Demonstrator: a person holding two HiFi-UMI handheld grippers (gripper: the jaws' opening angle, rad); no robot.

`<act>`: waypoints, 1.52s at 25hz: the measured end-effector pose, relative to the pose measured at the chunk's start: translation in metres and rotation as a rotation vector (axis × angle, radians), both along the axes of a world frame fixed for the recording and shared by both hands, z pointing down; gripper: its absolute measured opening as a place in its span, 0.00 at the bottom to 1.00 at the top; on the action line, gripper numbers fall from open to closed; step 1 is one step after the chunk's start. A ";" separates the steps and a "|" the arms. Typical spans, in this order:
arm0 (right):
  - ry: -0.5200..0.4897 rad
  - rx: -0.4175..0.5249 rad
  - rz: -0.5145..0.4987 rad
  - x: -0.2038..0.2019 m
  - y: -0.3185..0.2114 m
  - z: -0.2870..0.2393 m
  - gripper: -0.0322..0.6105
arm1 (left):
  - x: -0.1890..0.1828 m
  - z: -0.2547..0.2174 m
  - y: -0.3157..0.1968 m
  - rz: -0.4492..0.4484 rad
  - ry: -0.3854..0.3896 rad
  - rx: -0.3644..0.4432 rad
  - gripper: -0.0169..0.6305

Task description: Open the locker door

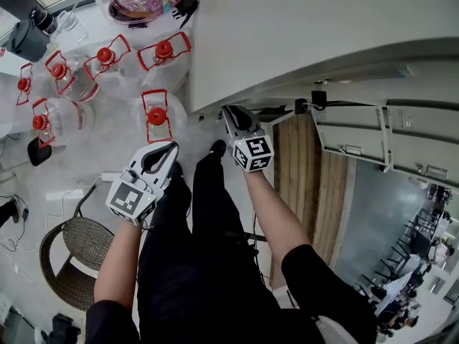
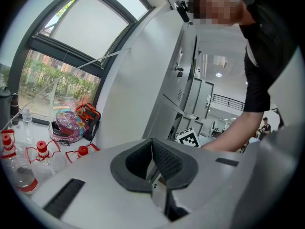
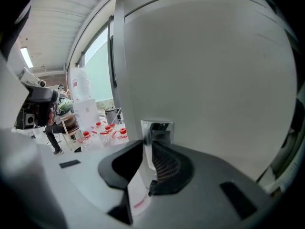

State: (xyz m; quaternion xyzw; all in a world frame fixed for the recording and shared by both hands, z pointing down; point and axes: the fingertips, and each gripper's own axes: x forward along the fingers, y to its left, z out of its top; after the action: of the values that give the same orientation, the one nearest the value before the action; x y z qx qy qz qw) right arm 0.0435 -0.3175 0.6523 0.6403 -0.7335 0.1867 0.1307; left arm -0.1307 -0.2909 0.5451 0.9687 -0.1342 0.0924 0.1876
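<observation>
The right claw (image 3: 150,147) is closing on the small metal handle (image 3: 157,129) of the locker door (image 3: 214,75), pinching the shiny tab between its two ribbed pads, with the pale door panel filling the space just ahead of it. In the head view the right claw (image 1: 232,115) is pressing at the front edge of the locker (image 1: 287,27), so the grasp looks made while the pull itself looks not yet done; the door is appearing flush or nearly so, though I cannot tell for certain. The left claw (image 2: 152,146) is resting with its jaws together on nothing, hanging low beside the person's leg, well apart from the door. What is remaining is swinging the door outward.
</observation>
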 end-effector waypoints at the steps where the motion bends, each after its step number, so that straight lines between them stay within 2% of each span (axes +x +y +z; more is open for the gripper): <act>1: -0.001 -0.002 -0.004 0.000 0.001 0.000 0.16 | 0.000 -0.002 0.000 -0.004 -0.002 -0.002 0.05; 7: -0.007 -0.008 -0.030 -0.002 0.011 -0.001 0.16 | 0.004 -0.006 0.009 0.006 -0.001 0.004 0.05; 12: -0.021 0.000 -0.067 -0.002 0.025 0.000 0.16 | 0.013 -0.018 0.013 -0.023 0.007 0.001 0.05; 16: -0.018 0.007 -0.103 -0.003 0.035 0.000 0.15 | 0.017 -0.029 0.019 -0.027 0.000 0.030 0.05; 23: -0.003 -0.006 -0.190 -0.006 0.047 0.000 0.15 | 0.019 -0.041 0.034 -0.067 -0.011 0.040 0.05; 38: 0.001 -0.012 -0.387 -0.007 0.073 0.000 0.13 | 0.052 -0.057 0.069 -0.161 -0.016 0.060 0.05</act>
State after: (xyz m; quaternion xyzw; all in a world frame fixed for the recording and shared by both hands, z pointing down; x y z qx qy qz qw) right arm 0.0367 -0.2448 0.6527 0.4865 -0.8419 0.1619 0.1684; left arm -0.0788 -0.2221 0.4880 0.9592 -0.2157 0.0805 0.1643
